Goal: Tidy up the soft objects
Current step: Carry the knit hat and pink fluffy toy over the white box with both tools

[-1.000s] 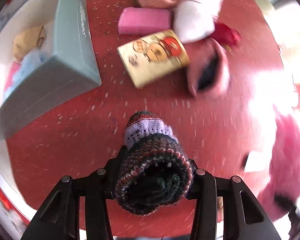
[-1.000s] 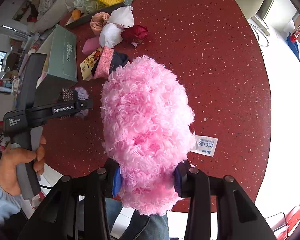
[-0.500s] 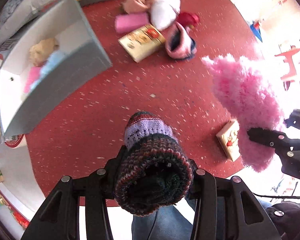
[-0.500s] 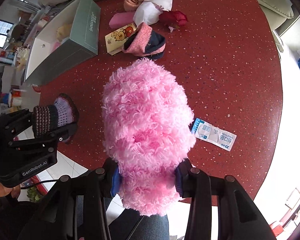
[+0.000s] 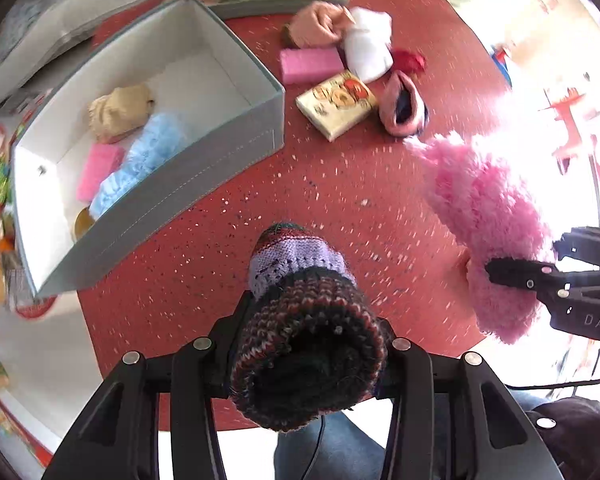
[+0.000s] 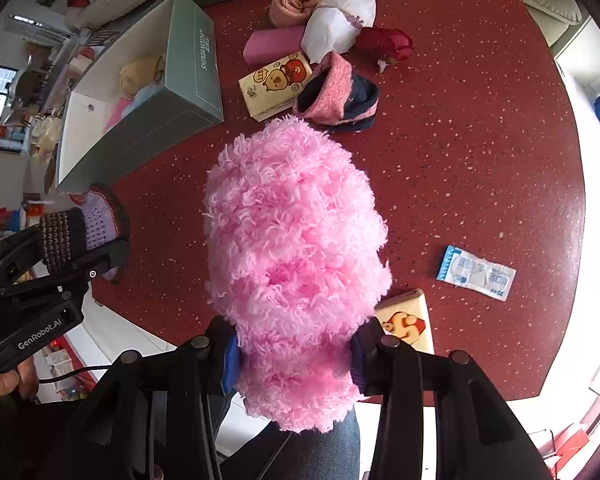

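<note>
My left gripper (image 5: pixel 306 344) is shut on a dark striped knitted sock (image 5: pixel 300 320) with a lilac band, held above the near edge of the red table. It also shows in the right wrist view (image 6: pixel 80 228). My right gripper (image 6: pixel 296 352) is shut on a fluffy pink slipper (image 6: pixel 296 248), held above the table's near side; the slipper also shows in the left wrist view (image 5: pixel 488 216). An open grey box (image 5: pixel 204 176) stands at the left with a tan, a light blue and a pink soft item inside.
At the back lie a pink-and-navy sock (image 6: pixel 336 96), a white cloth (image 6: pixel 336 20), a peach knit roll (image 6: pixel 292 0), a pink sponge (image 6: pixel 272 44), a red flower (image 6: pixel 388 40) and a cartoon tissue pack (image 6: pixel 276 84). A blue sachet (image 6: pixel 476 272) and a second tissue pack (image 6: pixel 408 320) lie near right.
Both grippers have pulled back and up from the table, each with its item. The open box now shows its inside in the left wrist view.
</note>
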Tool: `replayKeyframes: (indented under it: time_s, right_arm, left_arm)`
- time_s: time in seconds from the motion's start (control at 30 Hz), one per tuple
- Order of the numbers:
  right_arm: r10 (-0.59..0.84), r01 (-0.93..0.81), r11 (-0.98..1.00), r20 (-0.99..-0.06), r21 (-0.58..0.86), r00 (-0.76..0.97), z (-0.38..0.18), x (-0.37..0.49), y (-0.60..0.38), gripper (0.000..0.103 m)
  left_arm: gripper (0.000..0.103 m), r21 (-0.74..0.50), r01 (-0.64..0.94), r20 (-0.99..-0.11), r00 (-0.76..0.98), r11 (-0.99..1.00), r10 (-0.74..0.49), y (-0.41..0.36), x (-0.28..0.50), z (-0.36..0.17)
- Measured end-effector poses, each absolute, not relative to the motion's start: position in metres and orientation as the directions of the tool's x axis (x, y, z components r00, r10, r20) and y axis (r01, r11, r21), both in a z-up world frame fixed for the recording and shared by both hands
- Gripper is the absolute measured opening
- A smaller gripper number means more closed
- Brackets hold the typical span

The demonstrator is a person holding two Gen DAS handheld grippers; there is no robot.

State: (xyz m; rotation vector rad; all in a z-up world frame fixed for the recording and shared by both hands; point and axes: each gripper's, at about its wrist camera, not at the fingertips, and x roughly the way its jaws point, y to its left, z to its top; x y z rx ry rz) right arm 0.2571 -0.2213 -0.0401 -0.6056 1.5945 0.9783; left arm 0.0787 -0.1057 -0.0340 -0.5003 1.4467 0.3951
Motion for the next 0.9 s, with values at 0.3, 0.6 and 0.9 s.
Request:
replayKeyframes:
  time_s: [0.3, 0.6, 0.9]
  right_arm:
    - [0.048, -0.726, 0.649, -0.965, 0.227, -0.259, -0.062, 0.201, -0.210, 0.046]
    - [0.022, -0.818, 0.557, -0.987, 0.145, -0.159, -0.036, 0.171, -0.148, 0.046]
    - [-0.016, -0.886, 0.455, -0.994, 0.086, -0.105, -0.022, 0.154, -0.111, 0.046]
  left_arm:
    - [0.047, -0.142, -0.395, -0.988, 0.109, 0.908, -0.107, -0.083, 0.047, -0.048]
    - [0.047, -0.173, -0.383, -0.979, 0.167, 0.908, -0.116, -0.056, 0.020, -0.042]
    - [0.047, -0.221, -0.469, -0.959, 0.265, 0.855, -0.102, -0.032, 0.001, -0.030]
